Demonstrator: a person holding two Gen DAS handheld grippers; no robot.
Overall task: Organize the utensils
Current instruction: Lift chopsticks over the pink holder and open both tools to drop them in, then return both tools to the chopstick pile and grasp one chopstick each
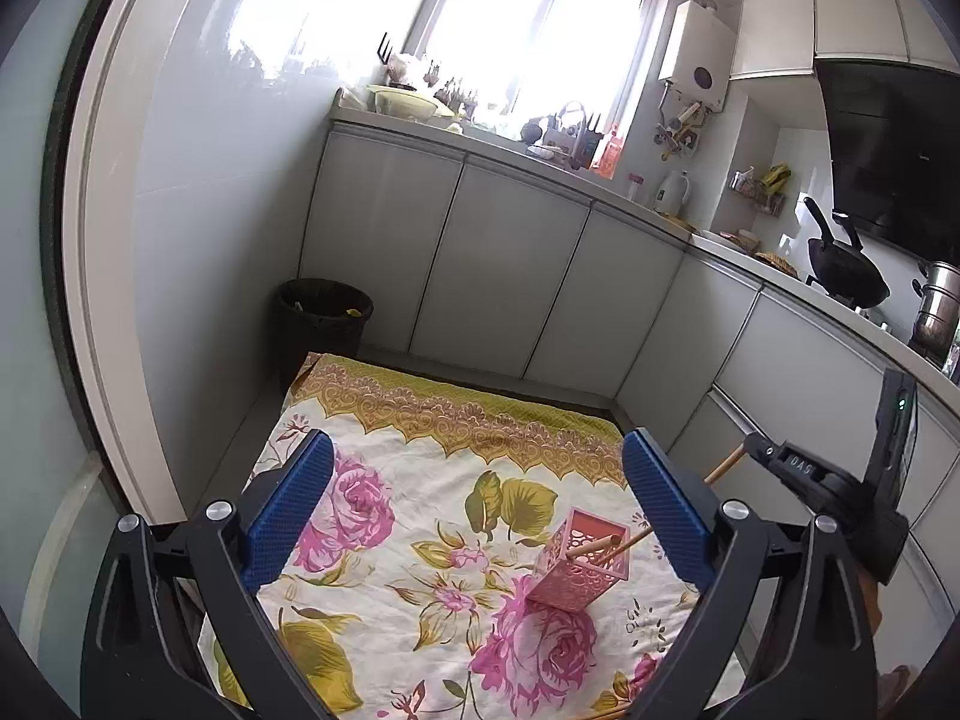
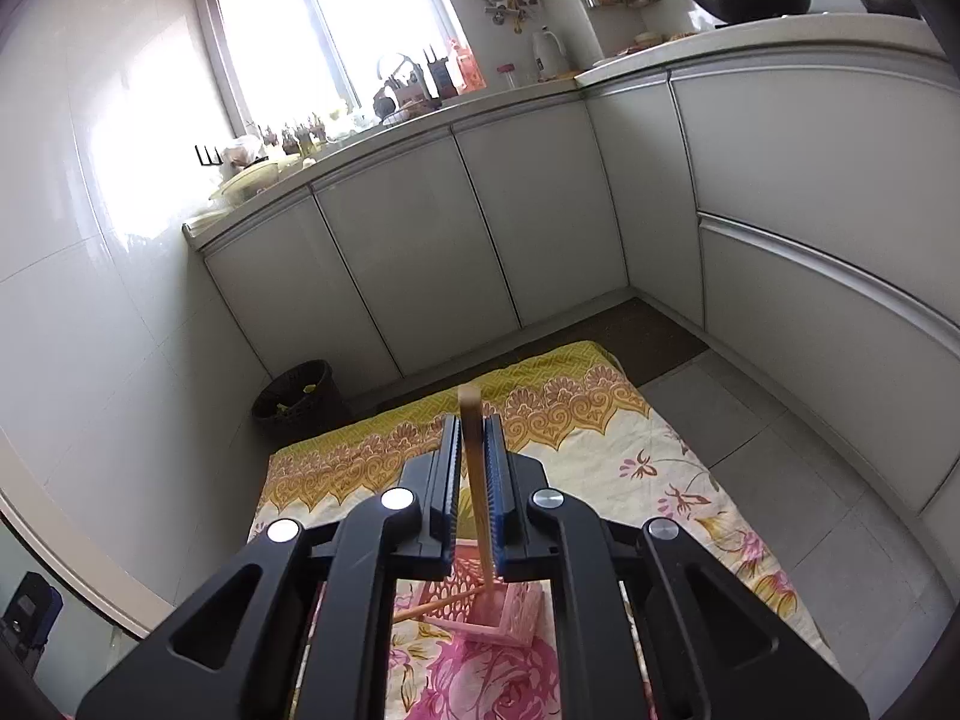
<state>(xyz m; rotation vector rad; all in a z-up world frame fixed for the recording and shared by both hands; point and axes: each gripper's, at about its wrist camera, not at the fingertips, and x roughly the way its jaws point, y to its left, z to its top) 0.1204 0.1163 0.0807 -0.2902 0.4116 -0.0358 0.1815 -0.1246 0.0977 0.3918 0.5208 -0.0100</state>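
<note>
A pink perforated utensil holder (image 1: 573,567) (image 2: 519,615) stands on the floral cloth (image 1: 420,480). One wooden stick (image 1: 600,547) (image 2: 438,603) leans out of it. A second wooden stick (image 2: 470,399) (image 1: 726,465) stands with its lower end in the holder and rises between the fingers of my right gripper (image 2: 471,420) (image 1: 755,445). Its jaws are only slightly apart; the stick rests along the right pad and a thin gap shows on its left. My left gripper (image 1: 477,510) hovers just left of the holder, open wide, with nothing between its blue pads (image 1: 288,516).
A black waste bin (image 1: 324,324) (image 2: 294,399) stands in the corner beyond the cloth. White cabinets (image 1: 510,276) run along the back and right. The counter (image 2: 750,30) above carries a wok, pots and a kettle. Grey floor tiles (image 2: 780,480) lie right of the cloth.
</note>
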